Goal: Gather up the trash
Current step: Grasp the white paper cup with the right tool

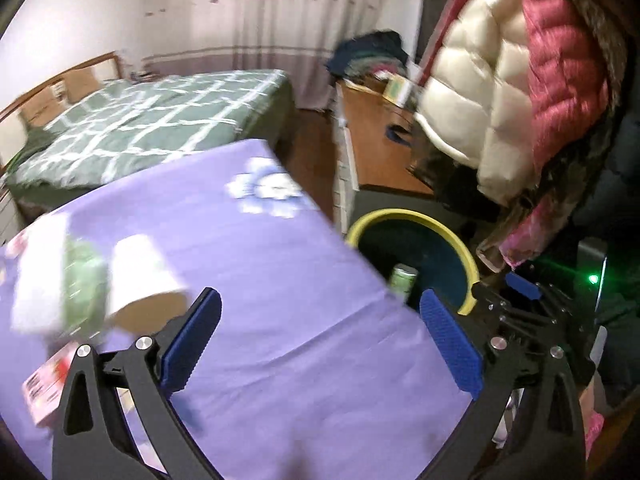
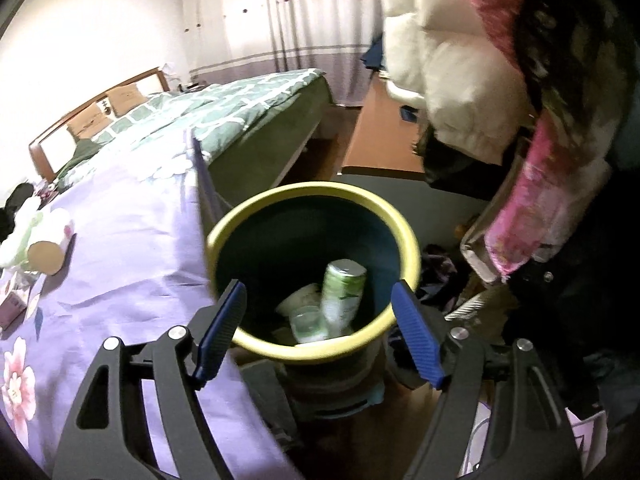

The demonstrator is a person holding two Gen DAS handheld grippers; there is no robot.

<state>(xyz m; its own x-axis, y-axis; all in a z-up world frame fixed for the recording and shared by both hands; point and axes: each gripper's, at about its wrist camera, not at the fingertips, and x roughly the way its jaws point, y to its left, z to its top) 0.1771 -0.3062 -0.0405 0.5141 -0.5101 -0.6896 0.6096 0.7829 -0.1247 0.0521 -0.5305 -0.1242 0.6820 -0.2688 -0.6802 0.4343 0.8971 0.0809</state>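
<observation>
Paper cup (image 1: 148, 280), light, crushable, on its side on purple cloth (image 1: 280, 300), well left of bin (image 2: 312, 240) | my left gripper (image 1: 320, 340) spread, empty | right gripper (image 2: 320, 332) spread over bin | take mid-wall, gently.

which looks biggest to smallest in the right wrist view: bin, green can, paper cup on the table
1. bin
2. green can
3. paper cup
The can and cup look close in size, and the cup lies farther off, so that order is unsure.
</observation>
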